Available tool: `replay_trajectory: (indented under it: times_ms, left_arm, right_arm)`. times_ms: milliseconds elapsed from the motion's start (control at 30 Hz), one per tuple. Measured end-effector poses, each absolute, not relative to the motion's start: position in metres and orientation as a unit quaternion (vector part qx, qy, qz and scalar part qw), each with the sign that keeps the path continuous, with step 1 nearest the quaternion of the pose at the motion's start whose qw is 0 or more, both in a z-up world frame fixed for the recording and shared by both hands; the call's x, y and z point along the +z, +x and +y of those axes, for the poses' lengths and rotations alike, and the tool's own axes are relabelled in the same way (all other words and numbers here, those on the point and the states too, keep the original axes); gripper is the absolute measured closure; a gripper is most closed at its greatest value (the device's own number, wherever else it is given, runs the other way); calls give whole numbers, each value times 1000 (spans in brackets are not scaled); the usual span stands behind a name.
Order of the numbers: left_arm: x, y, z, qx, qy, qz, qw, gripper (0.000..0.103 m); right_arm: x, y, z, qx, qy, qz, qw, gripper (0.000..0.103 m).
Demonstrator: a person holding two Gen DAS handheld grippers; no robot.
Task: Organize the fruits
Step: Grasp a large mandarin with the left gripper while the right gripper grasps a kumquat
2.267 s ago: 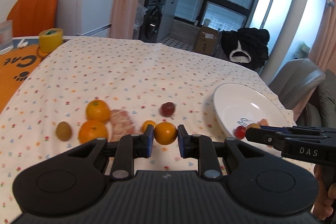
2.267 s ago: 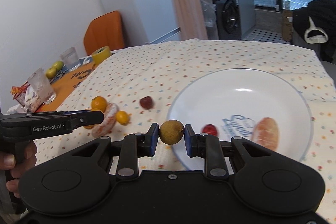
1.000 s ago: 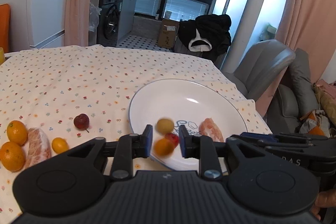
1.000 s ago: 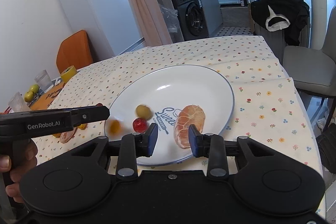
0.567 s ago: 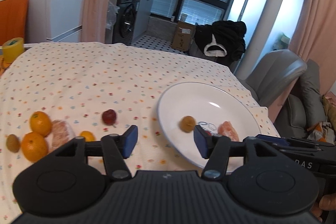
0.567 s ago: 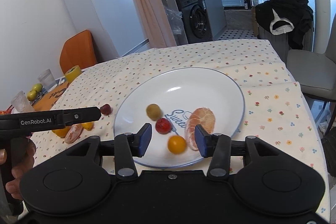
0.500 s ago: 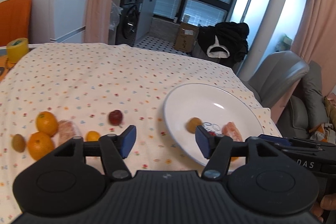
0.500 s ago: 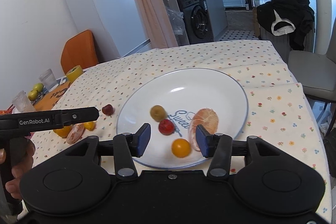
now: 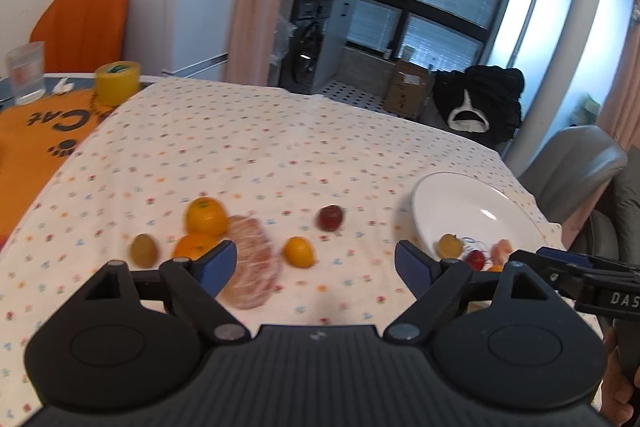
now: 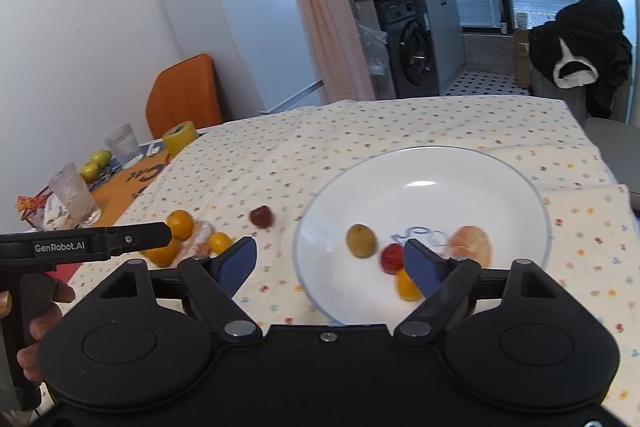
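Plate: near tablecloth's right edge, holding kiwi, red fruit, peeled segment; small orange partly hidden behind right pad.
Loose fruit: blurred oranges, peeled citrus, left of the plate.
Left gripper: spread wide, empty.
Right gripper: spread wide, empty.

I'm at a dining table in a home: a white fridge, a washing machine under a kitchen counter, pink curtains.

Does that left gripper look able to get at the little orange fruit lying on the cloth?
Probably yes. The left gripper is open, the small orange fruit lies just ahead between its fingers, and only the peeled citrus sits close beside it.
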State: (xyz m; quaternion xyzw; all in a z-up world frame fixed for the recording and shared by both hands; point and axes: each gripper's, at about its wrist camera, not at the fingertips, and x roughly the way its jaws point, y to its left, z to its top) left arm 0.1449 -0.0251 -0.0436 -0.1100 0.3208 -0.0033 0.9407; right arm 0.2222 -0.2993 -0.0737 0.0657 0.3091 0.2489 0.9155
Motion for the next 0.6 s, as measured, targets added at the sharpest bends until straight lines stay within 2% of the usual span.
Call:
replay_trajectory:
  times_ms: [67, 333, 600]
  left_arm:
    - [-43, 141, -18, 4, -108, 318, 942, 18]
    - [-45, 129, 11, 33, -117, 318, 940, 17]
    - [-49, 122, 31, 50, -119, 318, 939, 17]
  right_arm:
    - [-73, 222, -293, 251, 63, 308, 915, 14]
    - [-70, 220, -268, 270, 52, 309, 911, 6]
    - [-70, 221, -244, 289, 36, 308, 906, 6]
